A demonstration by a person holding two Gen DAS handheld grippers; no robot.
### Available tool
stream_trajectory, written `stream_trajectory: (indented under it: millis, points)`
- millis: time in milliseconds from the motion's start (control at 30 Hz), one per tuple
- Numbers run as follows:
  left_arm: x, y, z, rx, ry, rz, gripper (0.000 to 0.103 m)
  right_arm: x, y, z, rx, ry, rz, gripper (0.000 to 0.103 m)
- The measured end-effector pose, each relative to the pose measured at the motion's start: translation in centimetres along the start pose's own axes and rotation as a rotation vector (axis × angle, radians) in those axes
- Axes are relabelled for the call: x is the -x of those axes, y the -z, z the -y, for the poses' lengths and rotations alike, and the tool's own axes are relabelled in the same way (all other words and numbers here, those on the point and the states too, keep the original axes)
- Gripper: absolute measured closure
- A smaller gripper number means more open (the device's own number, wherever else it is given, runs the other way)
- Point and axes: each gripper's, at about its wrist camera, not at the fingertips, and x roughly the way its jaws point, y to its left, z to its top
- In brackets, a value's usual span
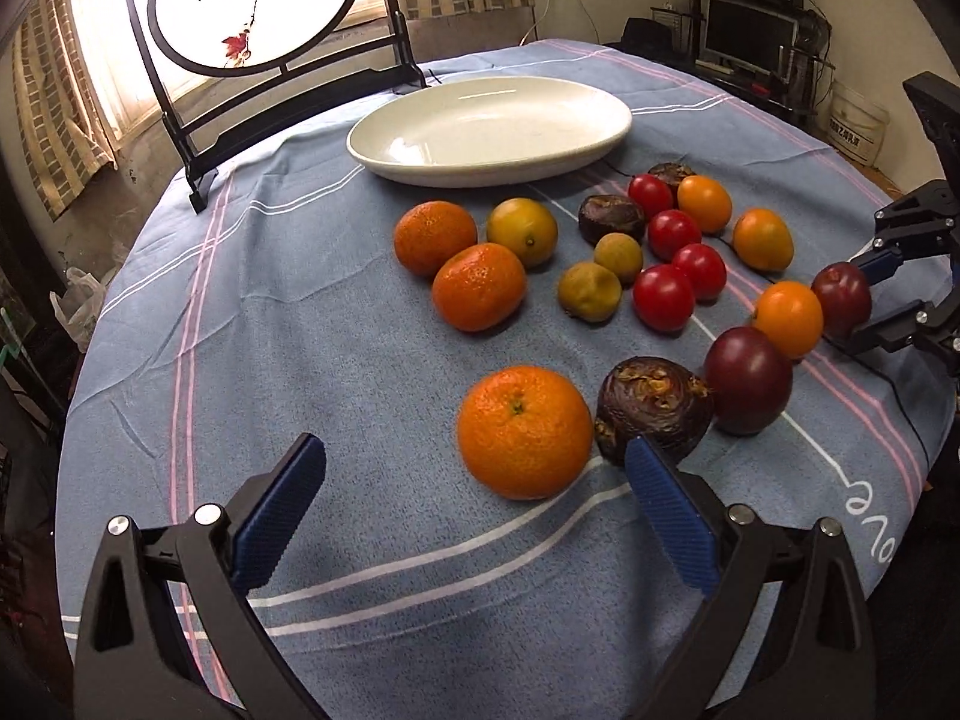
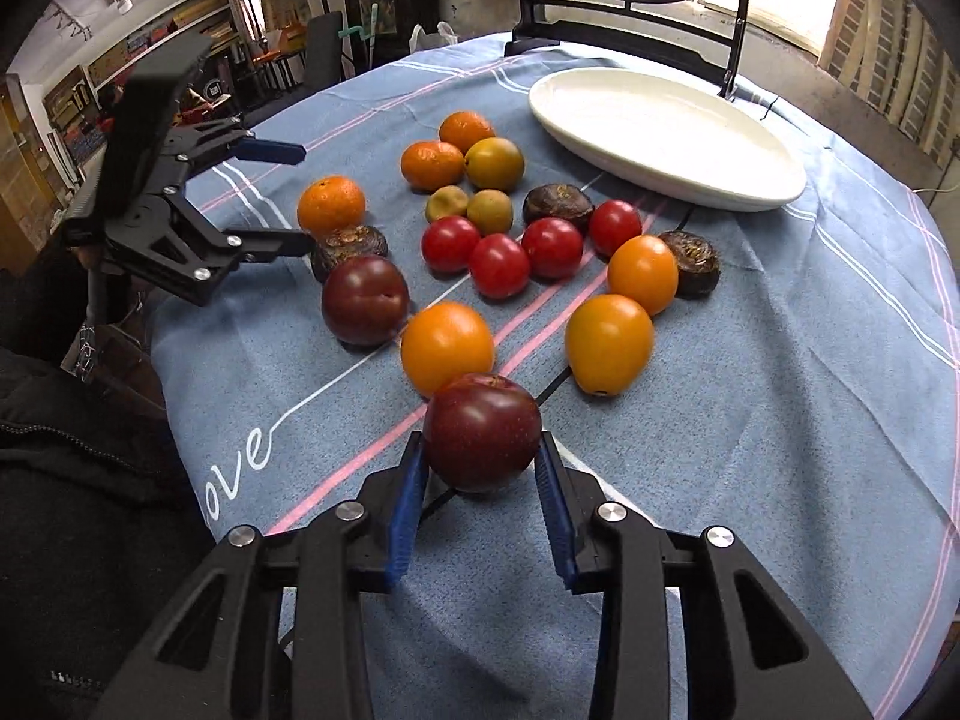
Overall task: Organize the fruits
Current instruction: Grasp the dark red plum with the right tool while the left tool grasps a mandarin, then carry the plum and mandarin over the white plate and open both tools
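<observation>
A dark red plum (image 2: 482,432) sits between the blue pads of the right gripper (image 2: 482,468), which appear closed against its sides at the near edge of the blue tablecloth (image 2: 780,390); whether the fruit is off the cloth cannot be told. The left gripper (image 1: 474,468) hangs with its fingers spread wide just short of a large tangerine (image 1: 524,429), touching nothing. Beyond them lies the scatter of loose fruit, including red tomatoes (image 2: 498,264) and an orange fruit (image 2: 447,347) touching or just behind the held plum, and at the far side of the table the white oval dish (image 2: 666,135) stands bare. The step in hand looks to be carrying the plum to that dish. Done well, it calls for a light, steady squeeze on soft skin, a lift straight up before any travel so the neighbouring orange fruit is not nudged into rolling, a path above the tomatoes, and a low release inside the rim.
</observation>
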Motion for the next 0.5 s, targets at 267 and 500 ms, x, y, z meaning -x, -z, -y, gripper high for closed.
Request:
stream_trajectory:
  millis: [267,500]
  points:
    - [-0.9,-0.3,-1.1,0.042,0.091,-0.021,0.023,-0.1,-0.7,0.9,-0.022,-0.011,0.017,0.067]
    - [-2.7,-1.6,-0.7,0.098,0.206,-0.066,0.058,-0.1,-1.2,1.5,-0.041,-0.003,0.032,0.067]
